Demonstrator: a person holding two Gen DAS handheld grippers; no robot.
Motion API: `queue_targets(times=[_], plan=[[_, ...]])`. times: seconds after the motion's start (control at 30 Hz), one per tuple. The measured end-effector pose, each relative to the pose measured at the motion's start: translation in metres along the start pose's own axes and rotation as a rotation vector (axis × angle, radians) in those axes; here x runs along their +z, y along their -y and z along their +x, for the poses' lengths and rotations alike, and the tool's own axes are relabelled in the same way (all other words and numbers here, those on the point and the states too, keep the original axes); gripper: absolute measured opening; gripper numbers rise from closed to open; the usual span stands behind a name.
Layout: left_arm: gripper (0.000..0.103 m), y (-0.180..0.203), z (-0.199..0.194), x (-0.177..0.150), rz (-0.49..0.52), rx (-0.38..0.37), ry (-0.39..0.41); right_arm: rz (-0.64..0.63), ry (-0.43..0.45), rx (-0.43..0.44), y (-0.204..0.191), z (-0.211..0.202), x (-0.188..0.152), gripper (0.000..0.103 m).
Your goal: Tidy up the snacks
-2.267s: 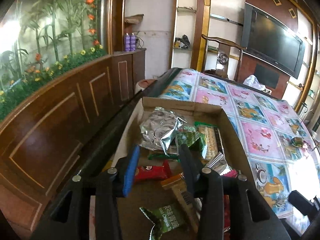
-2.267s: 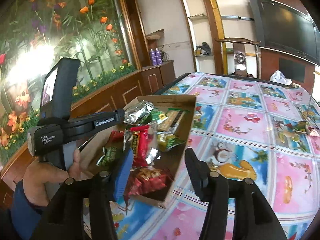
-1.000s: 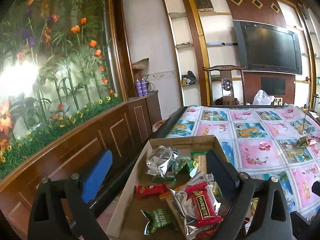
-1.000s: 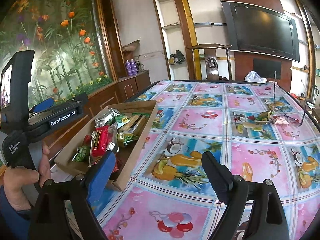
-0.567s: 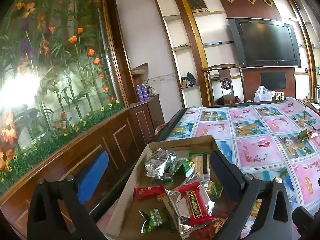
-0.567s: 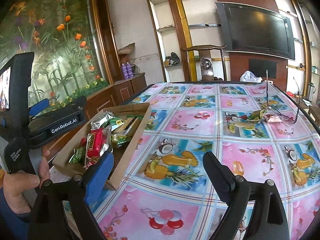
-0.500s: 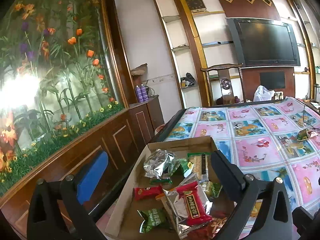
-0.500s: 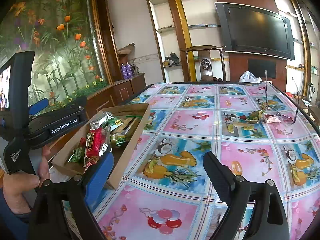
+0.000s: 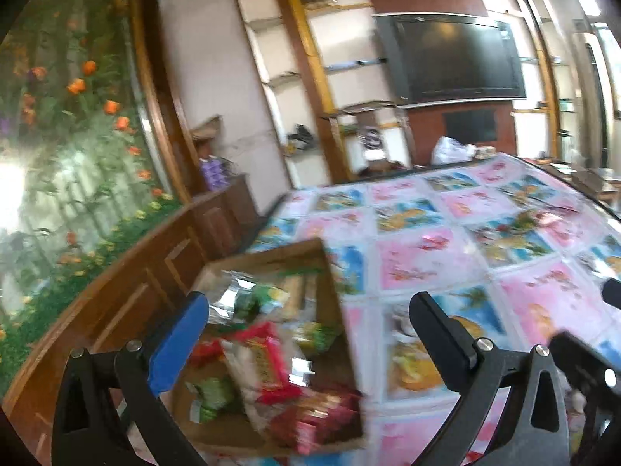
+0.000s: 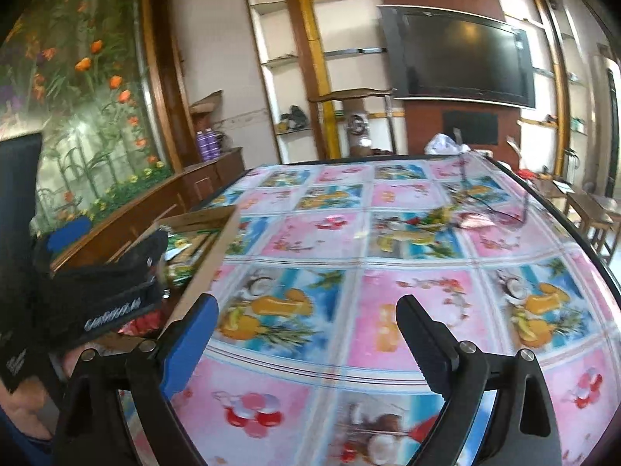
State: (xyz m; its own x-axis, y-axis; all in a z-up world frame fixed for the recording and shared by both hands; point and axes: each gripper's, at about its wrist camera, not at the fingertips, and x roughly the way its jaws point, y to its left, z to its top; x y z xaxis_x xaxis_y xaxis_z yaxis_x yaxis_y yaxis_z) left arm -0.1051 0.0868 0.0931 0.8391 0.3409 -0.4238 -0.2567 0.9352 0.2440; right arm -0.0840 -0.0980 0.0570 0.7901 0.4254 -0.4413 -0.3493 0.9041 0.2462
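Both views have swung right since before; left gripper (image 9: pixel 310 343) has just opened wide, right gripper (image 10: pixel 306 339) released, empty. Remaining wrappers (image 10: pixel 446 219) lie far across the flowered surface (image 10: pixel 388 272); brown cardboard box (image 9: pixel 330 268) holds the rest. I reach there next.

Your left wrist view: close above cardboard box (image 9: pixel 330 272). Right view: beside box (image 10: pixel 217 244). Both face TV (image 9: pixel 458 58).
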Motion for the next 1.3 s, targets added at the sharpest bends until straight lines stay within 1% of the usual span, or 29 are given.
queue_targets(times=[0.07, 0.1, 0.17, 0.23, 0.3, 0.4, 0.5, 0.7, 0.8, 0.9, 1.0, 1.3], plan=[[0.103, 0.008, 0.002, -0.001, 0.005, -0.053, -0.039, 0.019, 0.003, -0.014, 0.009, -0.004, 0.0, 0.095], [0.103, 0.013, 0.003, -0.001, 0.008, -0.091, -0.061, 0.031, 0.007, -0.022, 0.016, -0.007, -0.001, 0.095], [0.103, 0.019, 0.003, -0.002, 0.013, -0.123, -0.073, 0.044, 0.015, -0.036, 0.024, -0.011, -0.001, 0.095], [0.103, 0.025, 0.002, -0.002, 0.023, -0.134, -0.069, 0.061, 0.024, -0.051, 0.034, -0.015, 0.0, 0.096], [0.103, 0.031, 0.001, -0.002, 0.031, -0.131, -0.064, 0.075, 0.029, -0.065, 0.041, -0.018, 0.0, 0.097], [0.103, 0.04, -0.004, -0.004, 0.042, -0.074, -0.055, 0.099, 0.032, -0.079, 0.048, -0.021, 0.0, 0.098], [0.103, 0.048, -0.01, -0.003, 0.084, -0.051, -0.04, 0.114, 0.033, -0.085, 0.052, -0.023, 0.0, 0.098], [0.103, 0.068, -0.01, -0.006, 0.119, -0.079, -0.06, 0.123, 0.004, -0.092, 0.054, -0.018, 0.001, 0.098], [0.103, 0.076, -0.007, -0.007, 0.136, -0.084, -0.071, 0.116, -0.004, -0.13, 0.056, -0.016, 0.002, 0.098], [0.103, 0.082, -0.004, -0.007, 0.132, -0.114, -0.094, 0.114, -0.012, -0.172, 0.062, -0.015, 0.004, 0.098], [0.103, 0.089, -0.001, -0.006, 0.137, -0.138, -0.112, 0.125, -0.025, -0.192, 0.069, -0.013, 0.005, 0.098], [0.103, 0.096, 0.006, -0.003, 0.128, -0.17, -0.131, 0.141, -0.039, -0.203, 0.076, -0.011, 0.006, 0.098]])
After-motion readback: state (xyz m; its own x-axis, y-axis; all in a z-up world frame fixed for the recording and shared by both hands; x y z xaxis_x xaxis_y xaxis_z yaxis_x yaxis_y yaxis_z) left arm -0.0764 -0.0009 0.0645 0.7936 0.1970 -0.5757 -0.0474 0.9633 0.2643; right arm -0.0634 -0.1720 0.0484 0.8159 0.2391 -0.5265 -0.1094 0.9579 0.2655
